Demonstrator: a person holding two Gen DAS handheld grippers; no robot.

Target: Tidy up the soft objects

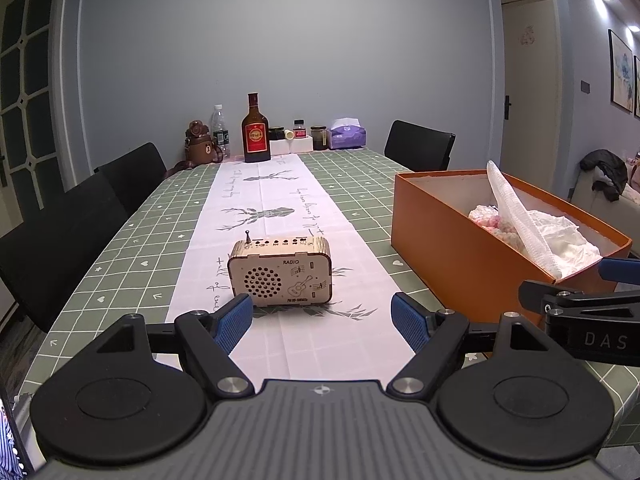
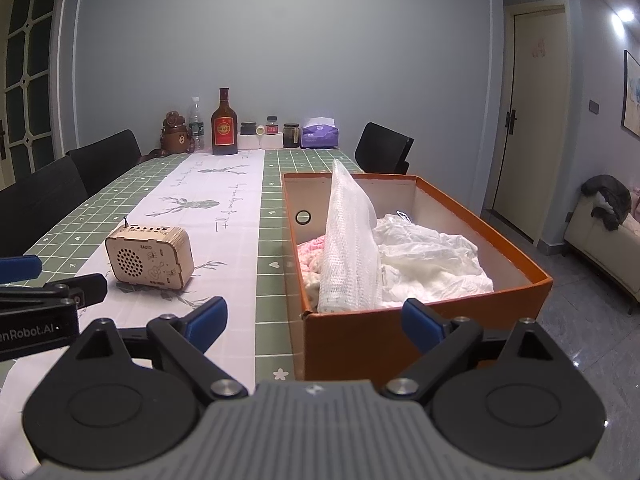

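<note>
An orange cardboard box (image 2: 424,328) (image 1: 460,248) stands on the table's right side. Inside lie a white mesh foam sleeve (image 2: 350,240) (image 1: 520,216) propped upright, a crumpled white plastic bag (image 2: 432,264) (image 1: 568,240) and a pink and cream knitted piece (image 2: 314,256) (image 1: 494,226). My right gripper (image 2: 316,320) is open, empty, just before the box's near wall. My left gripper (image 1: 322,320) is open and empty over the white runner, just short of a small wooden radio (image 1: 280,272) (image 2: 150,258).
At the table's far end stand a brown bottle (image 1: 255,130), a water bottle (image 1: 220,130), a bear-shaped flask (image 1: 198,142), small jars (image 1: 318,136) and a purple tissue pack (image 1: 347,134). Black chairs (image 1: 80,220) line the left side, one (image 1: 420,146) is at the far right.
</note>
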